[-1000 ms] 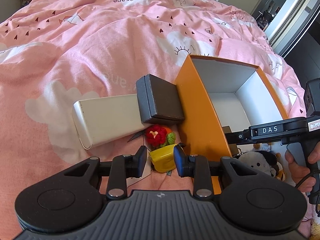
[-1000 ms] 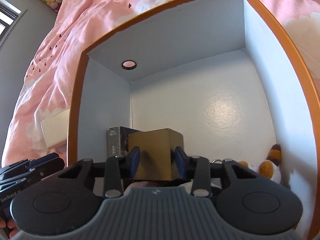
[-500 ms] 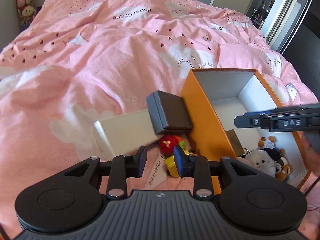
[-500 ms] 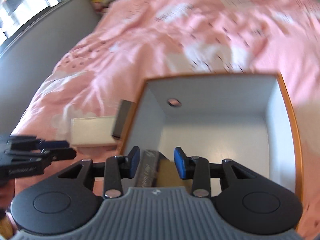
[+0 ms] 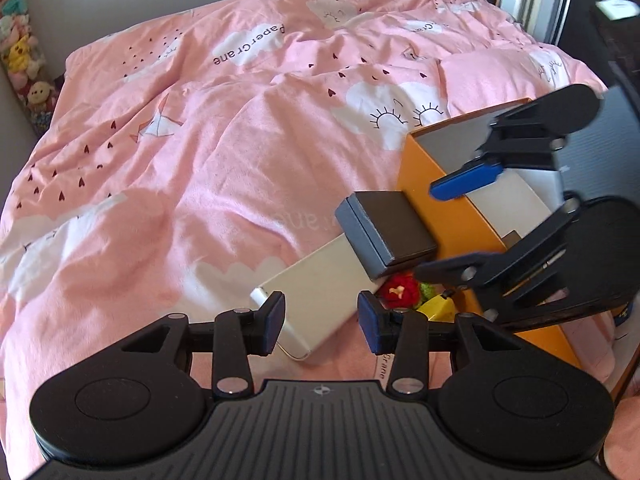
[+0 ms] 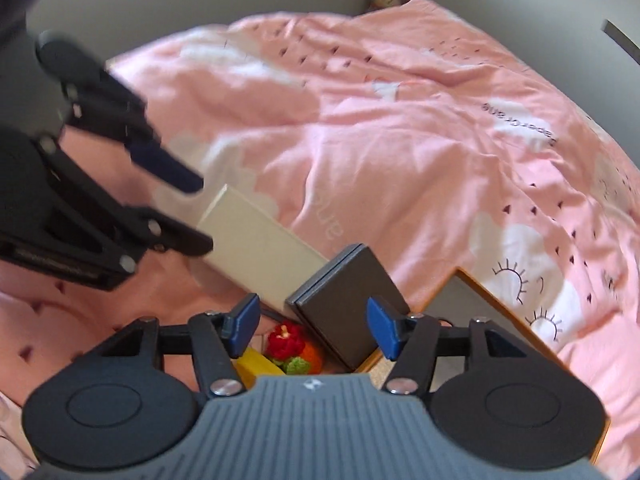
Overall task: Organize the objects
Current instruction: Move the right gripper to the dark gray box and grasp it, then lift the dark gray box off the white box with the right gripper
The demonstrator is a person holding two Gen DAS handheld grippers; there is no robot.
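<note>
Now both tongs, left (image 5: 321, 327) and right (image 6: 313, 323), have just been spreading, empty, over the boxes (image 5: 390, 232)

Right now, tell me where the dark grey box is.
In both wrist views the dark grey box sits right of centre on the pink duvet, propped on the white box, against the orange box.

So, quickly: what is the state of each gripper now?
Left gripper: open, holding nothing, jaws just opening.
Right gripper: open, holding nothing, jaws just opening.
</note>
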